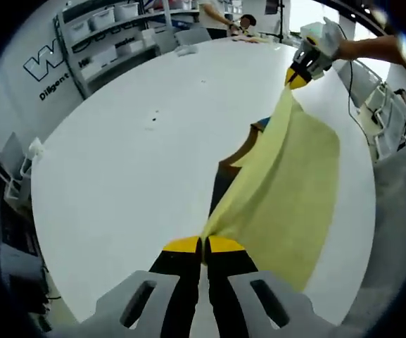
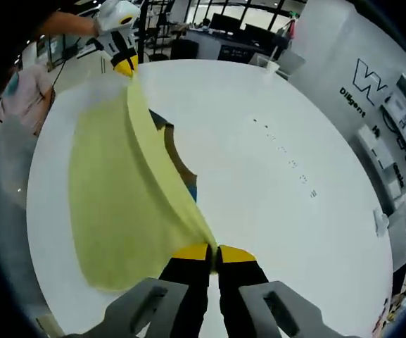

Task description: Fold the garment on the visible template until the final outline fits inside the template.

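Two tongs stretch a pale yellow garment (image 1: 287, 183) above the white bench (image 1: 132, 162); the left tongs (image 1: 203, 246) are clamped on one end, the right tongs (image 2: 213, 251) on the other; a dark template (image 2: 178, 158) lies on the bench beneath the raised edge.

Both cams low over white table (image 1: 139, 162), facing each other along yellow garment (image 1: 287, 190); each sees other's gripper at upper frame.
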Demonstrator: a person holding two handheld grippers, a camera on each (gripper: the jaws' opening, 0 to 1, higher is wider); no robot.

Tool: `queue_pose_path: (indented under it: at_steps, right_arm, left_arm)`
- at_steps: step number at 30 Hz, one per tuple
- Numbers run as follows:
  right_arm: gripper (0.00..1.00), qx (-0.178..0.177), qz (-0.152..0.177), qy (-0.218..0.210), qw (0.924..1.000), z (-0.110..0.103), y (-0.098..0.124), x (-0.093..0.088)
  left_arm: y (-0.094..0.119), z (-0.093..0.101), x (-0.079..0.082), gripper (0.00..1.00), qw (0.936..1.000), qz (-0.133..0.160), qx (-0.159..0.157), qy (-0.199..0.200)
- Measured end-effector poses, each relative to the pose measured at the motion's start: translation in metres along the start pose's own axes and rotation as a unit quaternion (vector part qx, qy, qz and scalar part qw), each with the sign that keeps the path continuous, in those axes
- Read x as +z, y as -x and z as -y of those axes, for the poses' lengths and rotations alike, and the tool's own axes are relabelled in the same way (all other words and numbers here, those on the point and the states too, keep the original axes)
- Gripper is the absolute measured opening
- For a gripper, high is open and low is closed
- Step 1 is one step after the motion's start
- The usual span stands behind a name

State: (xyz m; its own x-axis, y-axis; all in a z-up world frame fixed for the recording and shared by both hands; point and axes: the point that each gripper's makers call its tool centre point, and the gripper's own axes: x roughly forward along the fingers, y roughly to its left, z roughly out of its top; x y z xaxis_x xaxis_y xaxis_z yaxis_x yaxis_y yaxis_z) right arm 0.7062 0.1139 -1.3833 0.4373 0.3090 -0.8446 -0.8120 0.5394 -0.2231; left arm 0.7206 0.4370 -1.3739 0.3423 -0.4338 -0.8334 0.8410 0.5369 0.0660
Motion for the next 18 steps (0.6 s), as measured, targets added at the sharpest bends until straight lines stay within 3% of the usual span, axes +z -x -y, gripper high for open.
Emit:
queue_pose_path:
  at_steps: [8,12,18]
  right_arm:
    - [0.0,-0.002,-0.001,-0.015,0.9999,0.0,-0.012,-0.006]
    - [0.0,0.002,-0.004,-0.043,0.9991,0.002,-0.021,-0.01]
    - [0.0,0.002,-0.014,-0.03,0.9995,0.0,-0.028,-0.012]
  left_arm:
    - [-0.014,-0.003,-0.004,0.03,0.9998,-0.012,0.007,0.011]
    - [-0.019,-0.004,-0.006,0.03,0.9999,-0.015,0.007,0.006]
    - [-0.026,-0.004,-0.009,0.03,0.9996,-0.022,0.006,0.015]
